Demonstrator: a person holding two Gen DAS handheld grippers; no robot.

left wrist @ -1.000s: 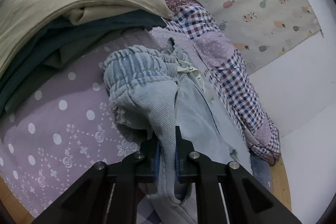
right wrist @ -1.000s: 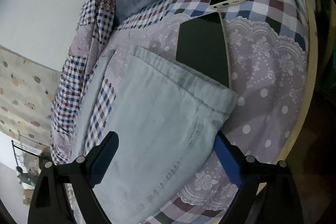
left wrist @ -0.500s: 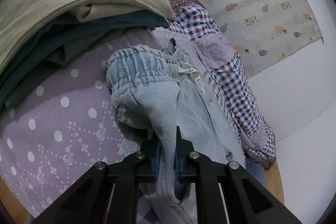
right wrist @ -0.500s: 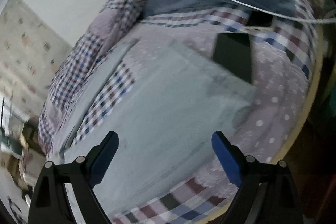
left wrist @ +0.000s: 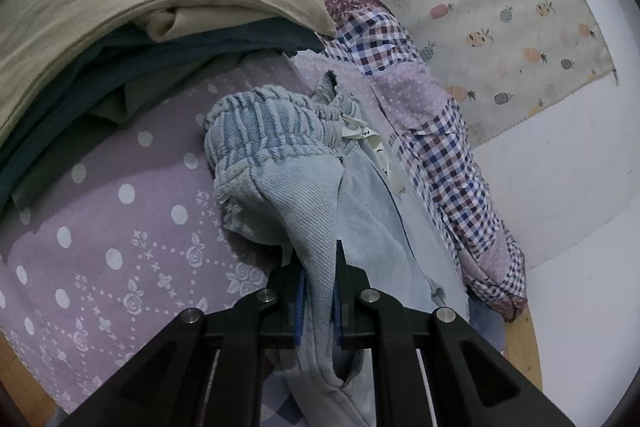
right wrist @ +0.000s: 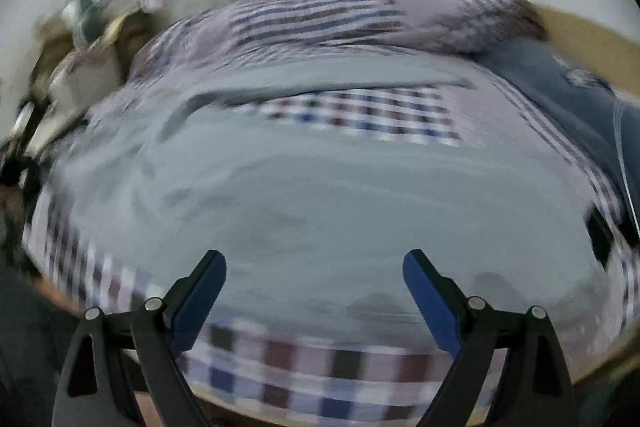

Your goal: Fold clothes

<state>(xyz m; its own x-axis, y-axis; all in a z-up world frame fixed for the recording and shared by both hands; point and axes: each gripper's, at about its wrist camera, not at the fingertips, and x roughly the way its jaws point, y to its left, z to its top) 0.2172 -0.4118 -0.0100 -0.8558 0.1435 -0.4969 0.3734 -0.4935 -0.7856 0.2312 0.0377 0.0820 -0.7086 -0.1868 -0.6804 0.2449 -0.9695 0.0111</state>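
Observation:
Pale blue denim pants (left wrist: 296, 163) with a gathered elastic waistband lie on the bed in the left wrist view. My left gripper (left wrist: 318, 287) is shut on a pinched fold of them just below the waistband. In the right wrist view, heavily blurred by motion, the same pale blue pants (right wrist: 320, 195) spread flat across the checked bedcover (right wrist: 360, 115). My right gripper (right wrist: 314, 279) hovers over them, open wide, with nothing between its blue pads (right wrist: 200, 287).
A stack of folded clothes, beige on dark teal (left wrist: 140, 7), sits at the left. The purple dotted bedcover (left wrist: 120, 227) lies under the pants. A rolled checked quilt (left wrist: 440, 147) runs along the white wall. A dark blue garment (right wrist: 560, 87) lies at right.
The right gripper has swung round fast, so its view turned from the pants' hem and the tablet toward the wall and quilt. The left gripper holds the same fold, nearly still.

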